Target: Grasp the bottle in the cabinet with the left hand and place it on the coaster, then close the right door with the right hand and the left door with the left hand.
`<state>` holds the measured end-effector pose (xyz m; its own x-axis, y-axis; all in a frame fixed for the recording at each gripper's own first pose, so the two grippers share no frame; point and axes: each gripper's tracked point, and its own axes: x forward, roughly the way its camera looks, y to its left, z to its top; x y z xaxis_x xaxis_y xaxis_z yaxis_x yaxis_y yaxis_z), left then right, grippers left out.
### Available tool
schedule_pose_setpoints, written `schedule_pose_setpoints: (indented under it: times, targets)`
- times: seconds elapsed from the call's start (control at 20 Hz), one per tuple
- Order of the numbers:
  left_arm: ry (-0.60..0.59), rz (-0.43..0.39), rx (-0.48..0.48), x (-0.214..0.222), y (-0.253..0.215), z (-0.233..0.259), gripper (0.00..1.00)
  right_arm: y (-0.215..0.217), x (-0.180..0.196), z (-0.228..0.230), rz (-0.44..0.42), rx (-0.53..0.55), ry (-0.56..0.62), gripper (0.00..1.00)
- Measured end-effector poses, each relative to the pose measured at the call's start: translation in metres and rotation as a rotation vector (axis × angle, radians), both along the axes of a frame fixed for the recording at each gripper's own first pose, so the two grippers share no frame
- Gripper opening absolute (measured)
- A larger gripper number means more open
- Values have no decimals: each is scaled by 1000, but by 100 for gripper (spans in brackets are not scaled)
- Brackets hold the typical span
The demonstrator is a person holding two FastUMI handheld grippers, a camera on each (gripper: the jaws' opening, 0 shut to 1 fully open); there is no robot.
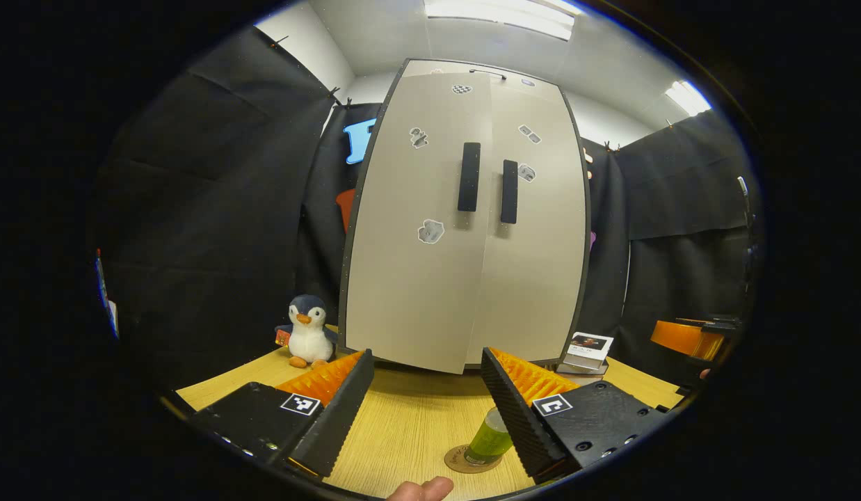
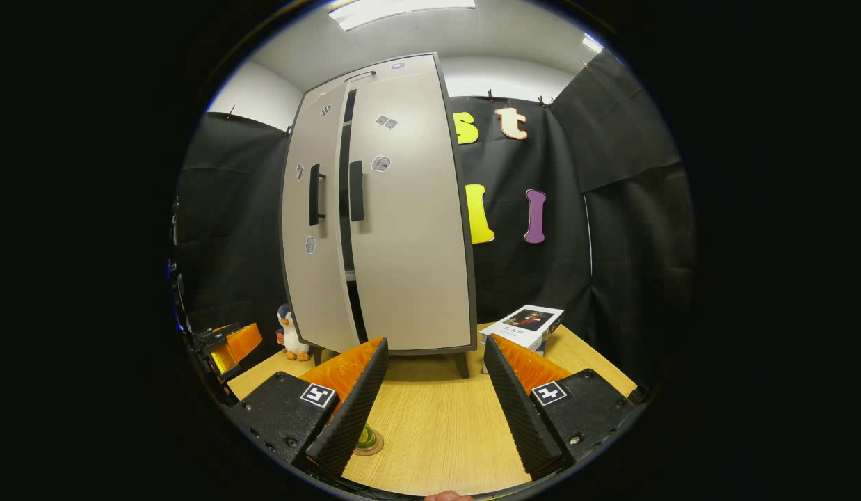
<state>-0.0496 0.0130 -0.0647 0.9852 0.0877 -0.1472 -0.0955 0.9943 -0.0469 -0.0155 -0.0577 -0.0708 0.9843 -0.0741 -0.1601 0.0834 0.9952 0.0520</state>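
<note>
The beige cabinet [image 1: 465,236] stands upright on the wooden table [image 1: 416,417]. In the right gripper view its right door [image 2: 409,243] lies flush, and its left door [image 2: 318,278] stands slightly ajar with a dark gap between them. A green bottle [image 1: 487,440] stands upright on a round coaster [image 1: 462,460], partly behind a finger of my left gripper [image 1: 427,362]. That gripper is open and holds nothing. My right gripper [image 2: 436,344] is open too, facing the cabinet's right side. The bottle [image 2: 366,437] peeks out beside its left finger.
A toy penguin [image 1: 309,341] sits at the cabinet's left foot. A boxed book [image 2: 528,323] lies to the cabinet's right. The other gripper's orange body [image 1: 688,337] shows at the far right. A fingertip [image 1: 423,489] pokes in at the bottom edge.
</note>
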Motion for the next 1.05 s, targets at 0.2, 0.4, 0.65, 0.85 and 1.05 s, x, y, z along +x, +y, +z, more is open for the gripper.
schedule_pose_setpoints:
  times: [0.2,0.4,0.65,0.85,1.05]
  targets:
    - [0,1,-3,-2,1,0,95,0,-2,1,-1,-6,-1,84]
    - [-6,-2,1,-2,1,2,94,3,-2,3,2,-12,-1,84]
    - [-3,-2,-4,-2,3,1,95,5,-3,3,7,-12,-1,84]
    - [-2,-4,5,-1,2,7,95,8,-7,13,10,-1,-28,85]
    - [-15,-7,16,0,-2,13,95,10,-10,22,28,-11,-52,84]
